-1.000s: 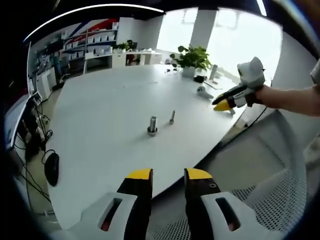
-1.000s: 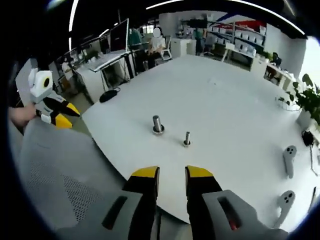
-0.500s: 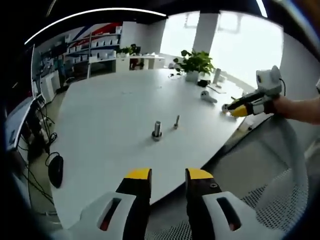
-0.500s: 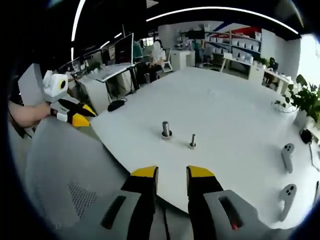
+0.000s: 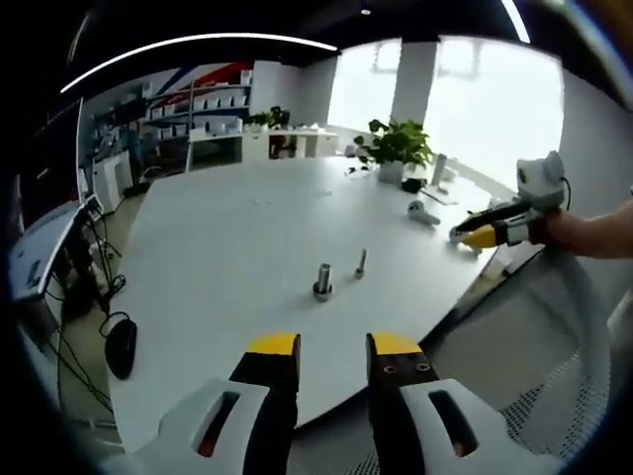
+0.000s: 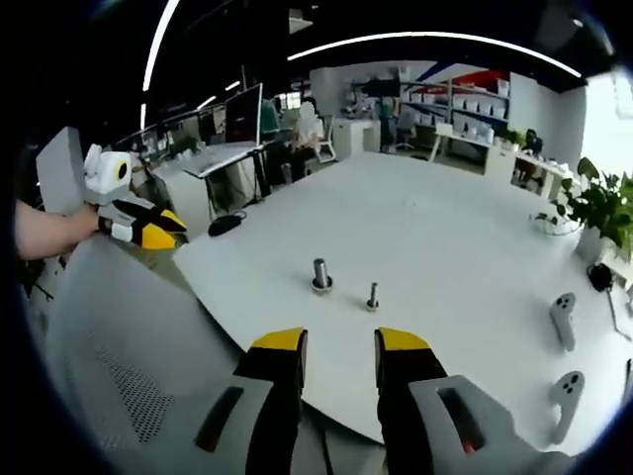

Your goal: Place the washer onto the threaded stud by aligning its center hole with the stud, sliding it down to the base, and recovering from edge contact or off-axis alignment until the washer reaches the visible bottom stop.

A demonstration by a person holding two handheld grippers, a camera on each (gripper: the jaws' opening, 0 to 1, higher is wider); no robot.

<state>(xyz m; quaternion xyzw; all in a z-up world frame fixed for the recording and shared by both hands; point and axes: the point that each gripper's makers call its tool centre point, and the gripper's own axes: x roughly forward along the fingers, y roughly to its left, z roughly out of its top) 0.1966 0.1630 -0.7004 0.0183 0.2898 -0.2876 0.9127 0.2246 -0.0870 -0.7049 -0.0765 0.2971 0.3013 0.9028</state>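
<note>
Two small metal pieces stand upright in the middle of the white table (image 5: 218,228). One is a thick post (image 5: 322,280) (image 6: 320,274) with a wider ring at its foot. The other is a thin threaded stud (image 5: 361,263) (image 6: 373,296) just beside it. My left gripper (image 5: 333,346) is held back from the table's near edge, open, with nothing between its yellow-tipped jaws. My right gripper (image 6: 341,341) is likewise open and bare, short of the table edge. In the left gripper view the right gripper (image 5: 483,234) appears by the table's right edge; in the right gripper view the left gripper (image 6: 140,232) appears at the left.
Two white hand controllers (image 6: 564,319) (image 6: 566,388) lie on the table's right side, with a potted plant (image 5: 396,146) beyond. A grey mesh chair (image 6: 119,376) is between me and the table. Desks and shelves stand farther back.
Both views have drawn back and risen, so the post and stud look smaller and farther. The right gripper has gone from over the table to its edge. Nothing was taken hold of.
</note>
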